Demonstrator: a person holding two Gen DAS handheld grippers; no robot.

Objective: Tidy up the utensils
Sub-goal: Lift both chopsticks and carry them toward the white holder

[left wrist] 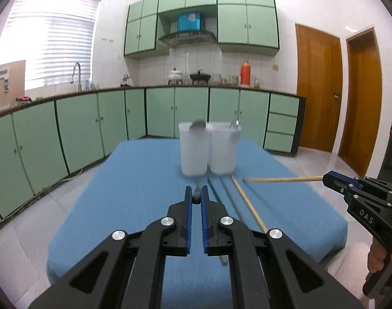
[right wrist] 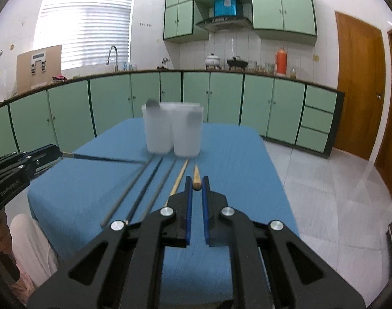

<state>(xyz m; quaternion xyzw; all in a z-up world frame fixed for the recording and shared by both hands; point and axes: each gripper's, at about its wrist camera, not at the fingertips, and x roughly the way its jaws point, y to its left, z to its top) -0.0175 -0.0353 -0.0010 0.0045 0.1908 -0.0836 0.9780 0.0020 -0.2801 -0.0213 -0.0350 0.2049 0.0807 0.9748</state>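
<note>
My right gripper [right wrist: 196, 186] is clamped on a wooden chopstick [right wrist: 196, 179], my left gripper [left wrist: 196, 196] on a dark one [left wrist: 196, 197]; both point toward the 2 cups [right wrist: 170, 131] ahead.

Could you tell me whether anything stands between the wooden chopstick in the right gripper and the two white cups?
Nothing visible does. The right gripper holds the wooden chopstick aimed at the right cup, with only bare blue cloth between. The other chopsticks lie to its left, and the left gripper is off at the table's left edge.
</note>
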